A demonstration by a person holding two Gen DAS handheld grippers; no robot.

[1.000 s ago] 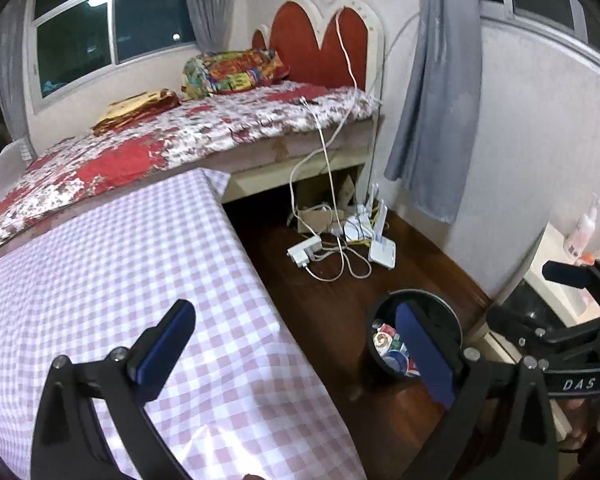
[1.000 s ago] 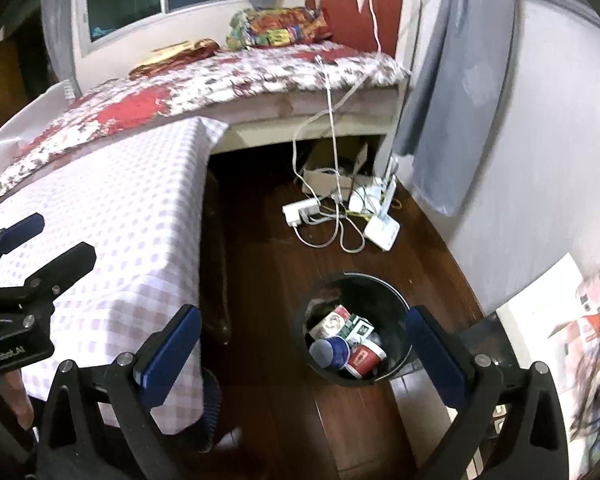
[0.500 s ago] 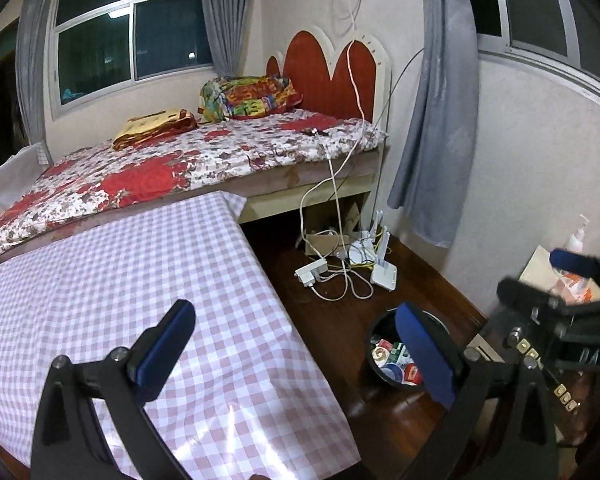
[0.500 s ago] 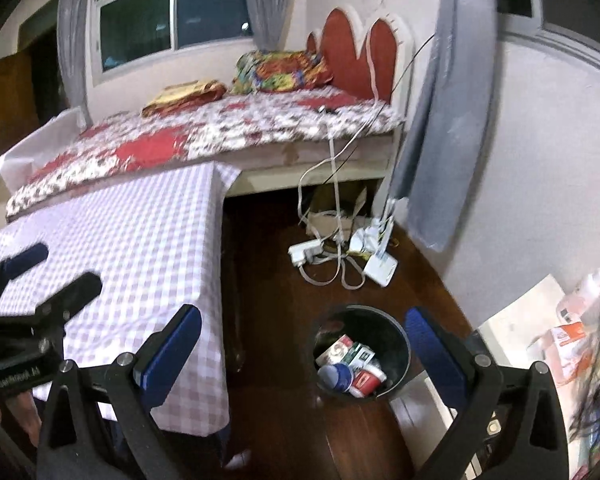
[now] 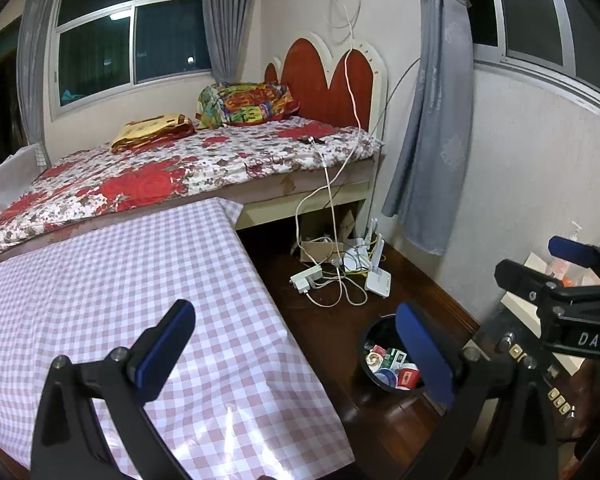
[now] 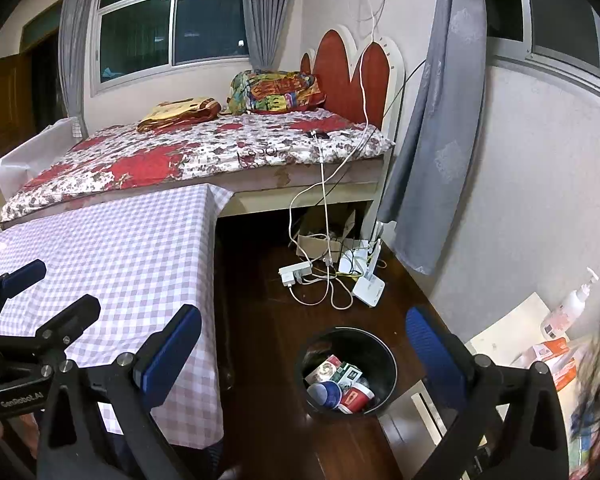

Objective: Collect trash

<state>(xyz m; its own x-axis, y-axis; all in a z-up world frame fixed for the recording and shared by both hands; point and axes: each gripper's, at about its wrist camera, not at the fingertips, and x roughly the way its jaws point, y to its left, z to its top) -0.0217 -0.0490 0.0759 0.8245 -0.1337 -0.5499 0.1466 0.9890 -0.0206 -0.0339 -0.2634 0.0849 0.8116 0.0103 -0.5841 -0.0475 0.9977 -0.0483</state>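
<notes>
A black round trash bin (image 6: 350, 372) stands on the dark wood floor beside the table, with cups and small cartons (image 6: 338, 384) lying inside. The left wrist view shows the same bin (image 5: 390, 354) partly behind one blue pad. My left gripper (image 5: 296, 350) hangs open over the edge of the checked tablecloth (image 5: 100, 280), holding nothing. My right gripper (image 6: 306, 354) is open too, above the floor and the bin, with nothing between its fingers. Each gripper shows at the side of the other's view.
A bed (image 5: 180, 164) with a floral cover stands behind the table. A power strip, cables and a white router (image 6: 368, 288) lie on the floor near the grey curtain (image 6: 436, 160). A low white surface (image 6: 512, 332) with a pump bottle sits at the right.
Both grippers have risen and tilted up, so the bin sits lower in both views and more of the window and wall shows. Both stayed open and empty.
</notes>
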